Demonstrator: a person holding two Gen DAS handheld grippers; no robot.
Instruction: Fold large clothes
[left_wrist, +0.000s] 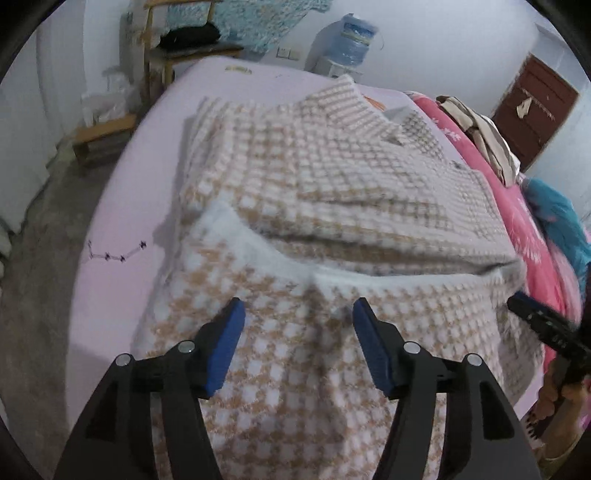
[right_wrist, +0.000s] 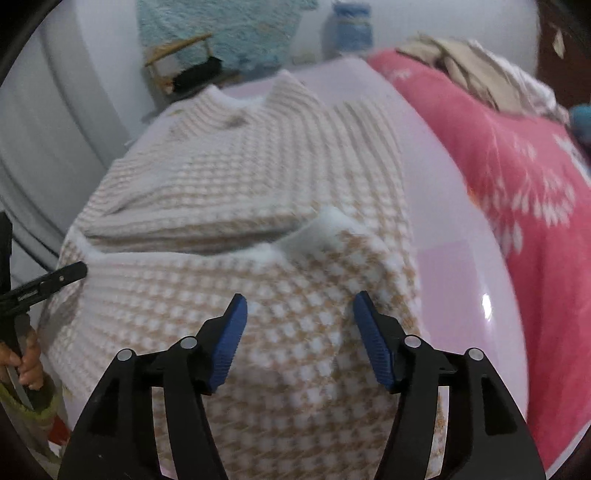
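Note:
A beige-and-white checked knit sweater (left_wrist: 332, 192) lies on a pale pink mattress (left_wrist: 122, 229). Its lower part is folded up over the body, with the white hem (left_wrist: 258, 240) running across the middle. My left gripper (left_wrist: 298, 317) hovers open just above the near fold, and nothing is between its blue pads (left_wrist: 225, 347). Over the same sweater (right_wrist: 240, 177), nearer its right side, my right gripper (right_wrist: 299, 314) is also open and holds nothing. Each gripper shows at the edge of the other's view: the right one (left_wrist: 517, 301) and the left one (right_wrist: 79, 271).
A pink flowered blanket (right_wrist: 517, 177) with a heap of beige clothes (right_wrist: 480, 74) covers the right side of the bed. A water bottle (left_wrist: 352, 38), a wooden rack (left_wrist: 155, 66) and a brown door (left_wrist: 535, 107) stand along the back wall. Bare floor (left_wrist: 48, 240) lies left.

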